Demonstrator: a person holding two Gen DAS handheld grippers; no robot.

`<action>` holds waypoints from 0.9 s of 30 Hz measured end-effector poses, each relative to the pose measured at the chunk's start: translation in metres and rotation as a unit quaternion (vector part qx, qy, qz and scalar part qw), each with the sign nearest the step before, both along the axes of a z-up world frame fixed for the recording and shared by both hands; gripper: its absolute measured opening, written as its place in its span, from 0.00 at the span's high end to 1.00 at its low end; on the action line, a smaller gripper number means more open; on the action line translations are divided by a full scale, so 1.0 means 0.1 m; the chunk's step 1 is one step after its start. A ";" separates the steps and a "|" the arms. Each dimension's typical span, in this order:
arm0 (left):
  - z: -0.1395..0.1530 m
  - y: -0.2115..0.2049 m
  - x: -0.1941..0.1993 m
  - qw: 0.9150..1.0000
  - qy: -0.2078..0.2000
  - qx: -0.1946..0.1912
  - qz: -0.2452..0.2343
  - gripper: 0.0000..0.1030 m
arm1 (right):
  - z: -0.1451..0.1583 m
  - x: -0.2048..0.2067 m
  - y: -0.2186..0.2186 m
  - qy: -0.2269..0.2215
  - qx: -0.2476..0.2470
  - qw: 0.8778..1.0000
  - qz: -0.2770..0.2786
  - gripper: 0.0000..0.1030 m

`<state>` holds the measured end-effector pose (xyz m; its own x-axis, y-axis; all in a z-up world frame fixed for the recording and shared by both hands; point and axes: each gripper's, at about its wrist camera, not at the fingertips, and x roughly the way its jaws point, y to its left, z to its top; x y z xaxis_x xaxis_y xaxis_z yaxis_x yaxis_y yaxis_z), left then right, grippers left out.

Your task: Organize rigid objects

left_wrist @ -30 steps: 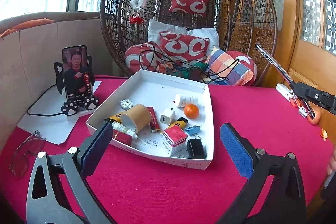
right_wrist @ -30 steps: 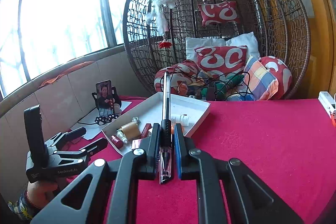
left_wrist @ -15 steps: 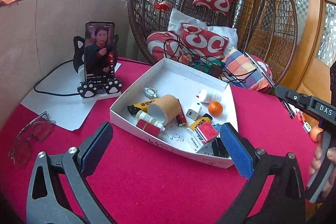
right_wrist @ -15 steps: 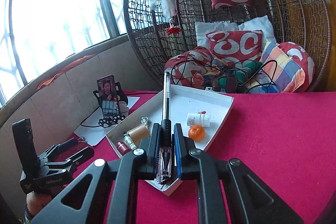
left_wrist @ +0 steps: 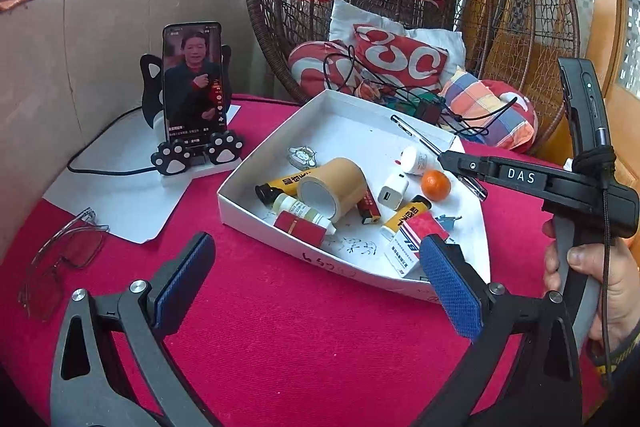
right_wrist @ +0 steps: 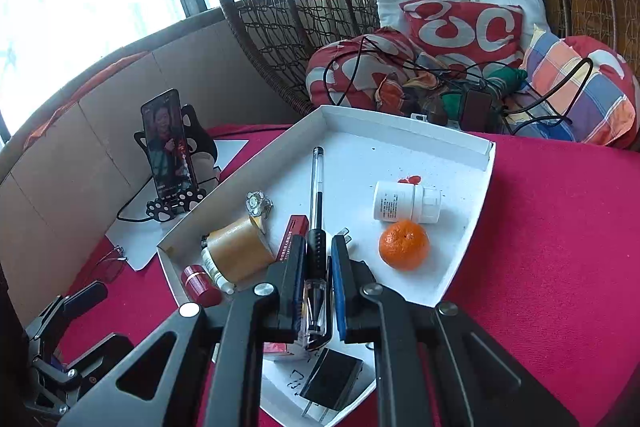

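Note:
A white tray [left_wrist: 348, 117] [right_wrist: 404, 119] on the red table holds a tape roll [left_wrist: 332, 189] [right_wrist: 238, 251], an orange [left_wrist: 436, 185] [right_wrist: 404, 245], a white pill bottle [right_wrist: 406, 207], a lighter, tubes, a charger and small boxes. My right gripper [right_wrist: 316, 255] is shut on a clear pen [right_wrist: 317, 195] and holds it over the tray, pointing at its far side; it also shows in the left wrist view [left_wrist: 448, 159] with the pen [left_wrist: 416, 137]. My left gripper [left_wrist: 316, 267] is open and empty, above the red cloth just in front of the tray.
A phone on a paw-shaped stand [left_wrist: 194, 95] stands on white paper left of the tray. Clear glasses [left_wrist: 60, 259] lie at the left edge. A cardboard wall runs along the left. A wicker hanging chair with cushions and cables [right_wrist: 460, 39] is behind the table.
My right gripper moved forward and down with the pen, from beside the tray to over it. My left gripper shifted closer to the tray's near edge.

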<state>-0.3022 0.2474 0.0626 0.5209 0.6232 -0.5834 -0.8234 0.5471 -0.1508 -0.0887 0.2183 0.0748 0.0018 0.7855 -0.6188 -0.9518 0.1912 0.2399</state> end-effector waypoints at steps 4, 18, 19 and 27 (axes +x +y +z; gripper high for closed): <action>-0.03 0.01 0.05 1.000 0.025 0.008 -0.002 0.00 | -0.03 0.01 0.12 -0.003 0.001 1.000 -0.004 0.89; 0.17 -0.27 0.19 0.990 0.099 0.084 0.056 0.00 | 0.13 0.05 -0.29 0.011 0.053 0.998 -0.033 0.23; 0.20 -0.31 0.19 0.990 0.095 0.084 0.061 0.00 | 0.17 0.05 -0.39 0.012 0.063 0.997 -0.035 0.23; 0.37 -0.65 0.31 0.996 0.036 0.076 0.014 0.00 | 0.56 -0.01 -1.22 -0.032 0.166 0.984 -0.064 0.00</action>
